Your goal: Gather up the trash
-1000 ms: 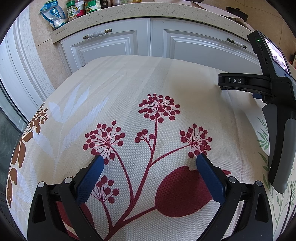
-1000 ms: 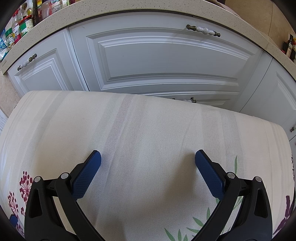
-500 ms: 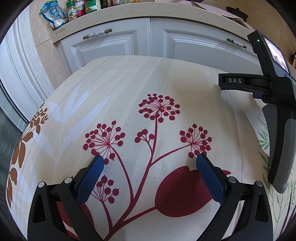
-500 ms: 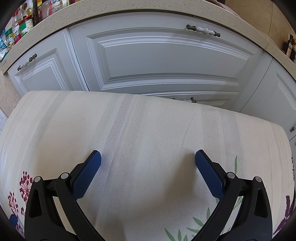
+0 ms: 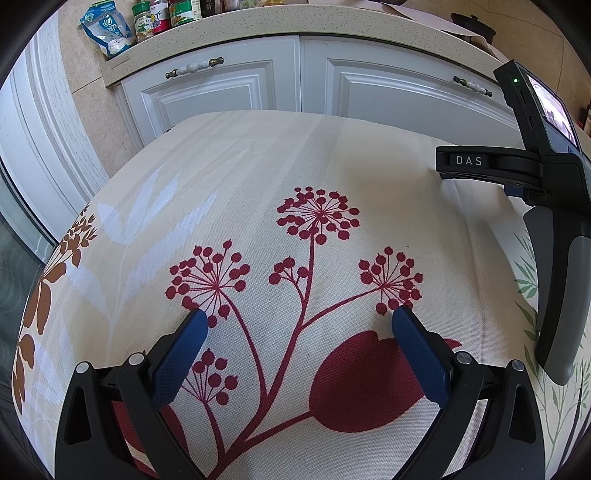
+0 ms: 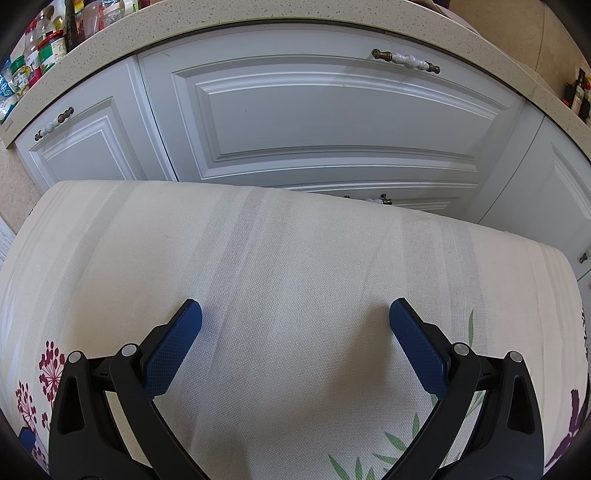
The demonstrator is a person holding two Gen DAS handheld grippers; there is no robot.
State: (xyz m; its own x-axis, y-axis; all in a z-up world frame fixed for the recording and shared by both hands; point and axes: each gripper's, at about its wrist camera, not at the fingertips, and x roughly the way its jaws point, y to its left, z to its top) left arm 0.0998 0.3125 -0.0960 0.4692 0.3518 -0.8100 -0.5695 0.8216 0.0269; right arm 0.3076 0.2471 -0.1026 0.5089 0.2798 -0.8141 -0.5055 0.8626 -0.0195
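Observation:
My left gripper stands open just above a table covered by a cream cloth printed with red flowers; nothing lies between its blue pads. To its right the body of the right gripper rests over the same cloth, seen from the side. In the right wrist view my right gripper is open too, over a plain pale stretch of the cloth. No trash shows in either view.
White cabinet doors with handles stand just beyond the table's far edge. Above them a speckled countertop carries jars and a blue packet. A tiled floor shows at left.

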